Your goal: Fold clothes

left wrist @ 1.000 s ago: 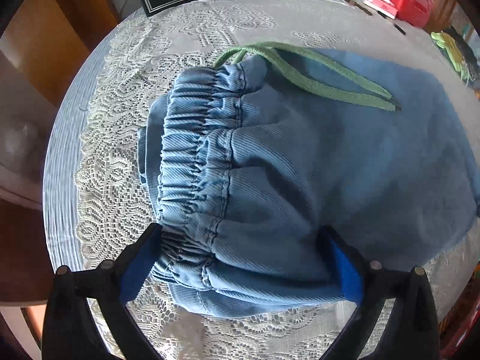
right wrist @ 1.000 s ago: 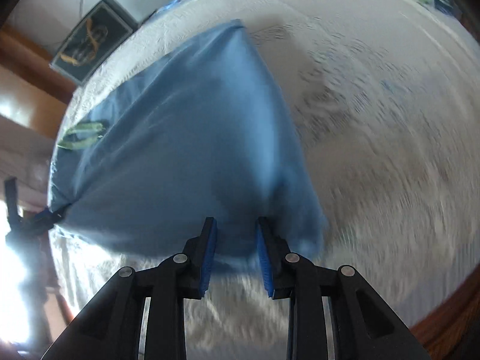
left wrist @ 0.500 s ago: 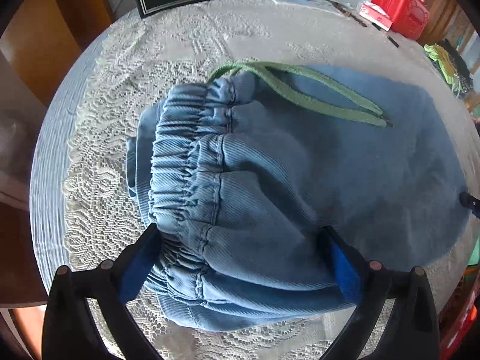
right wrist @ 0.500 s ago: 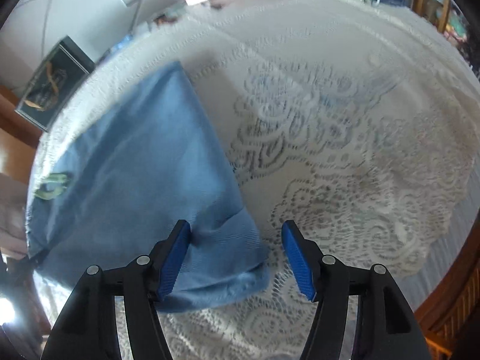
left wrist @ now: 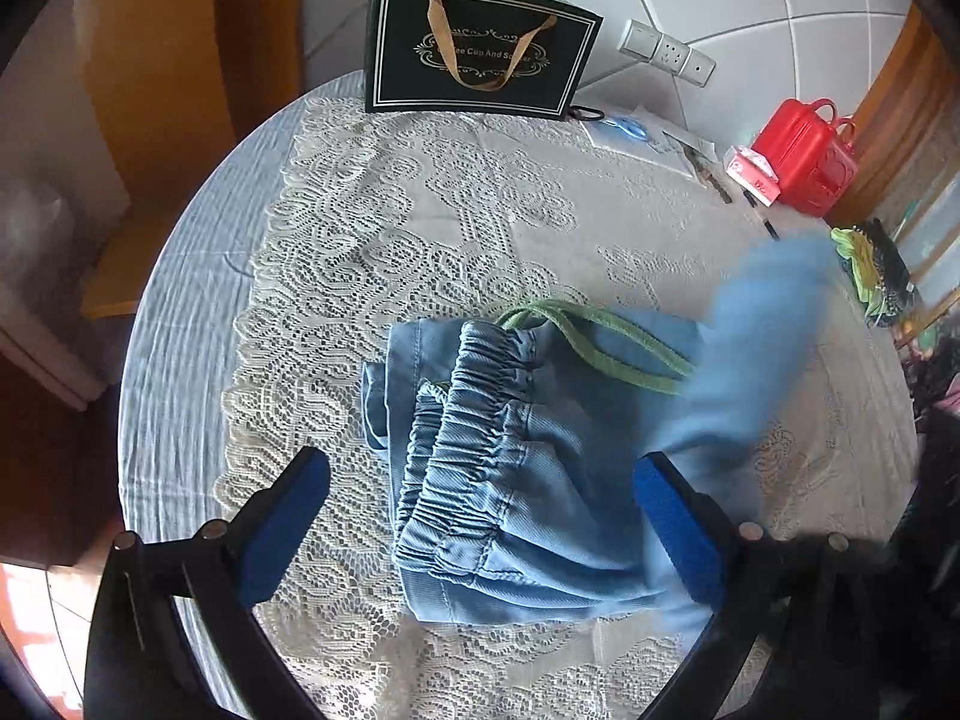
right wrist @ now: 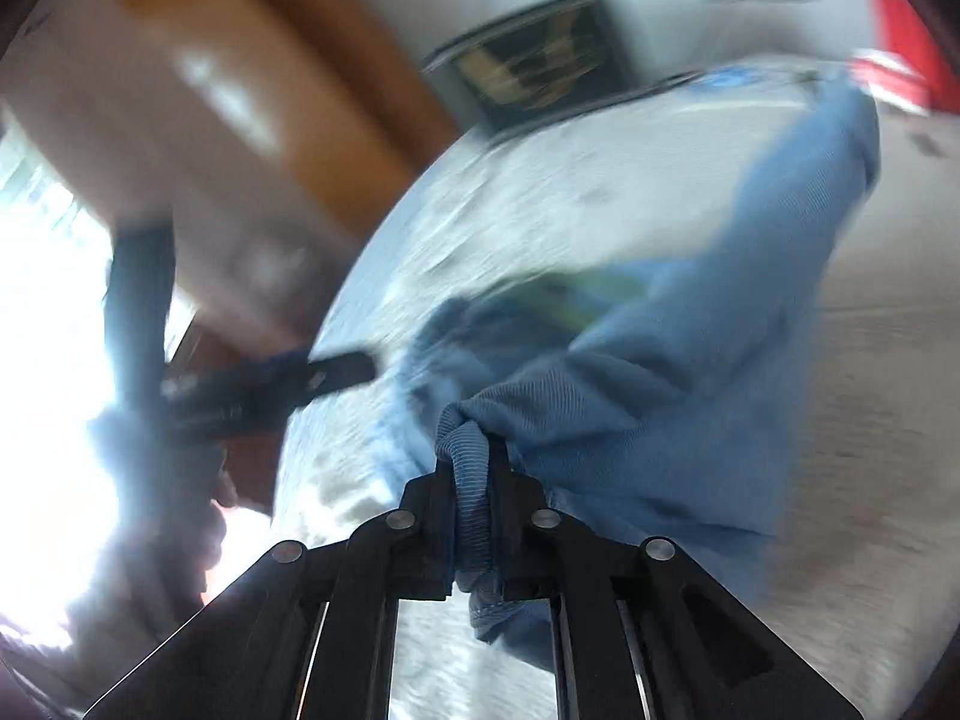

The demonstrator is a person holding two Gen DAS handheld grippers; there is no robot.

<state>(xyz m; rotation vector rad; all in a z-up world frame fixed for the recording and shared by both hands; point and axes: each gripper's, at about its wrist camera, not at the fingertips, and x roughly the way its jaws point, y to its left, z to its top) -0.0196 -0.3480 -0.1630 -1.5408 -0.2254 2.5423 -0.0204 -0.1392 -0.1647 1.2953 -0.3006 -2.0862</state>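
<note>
A: Where do we have the blue shorts (left wrist: 516, 480)?

B: On the lace tablecloth (left wrist: 372, 252), waistband (left wrist: 474, 420) between our left gripper (left wrist: 486, 534) fingers, which are spread wide and grip nothing.

A: And our right gripper (right wrist: 474, 516)?

B: Clamped tight on the hem (right wrist: 471, 480), with that far right end lifted off the table. The view is blurred.

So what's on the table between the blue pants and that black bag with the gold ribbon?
Only bare lace tablecloth lies between the blue pants and the black gift bag, seen in the left wrist view.
</note>
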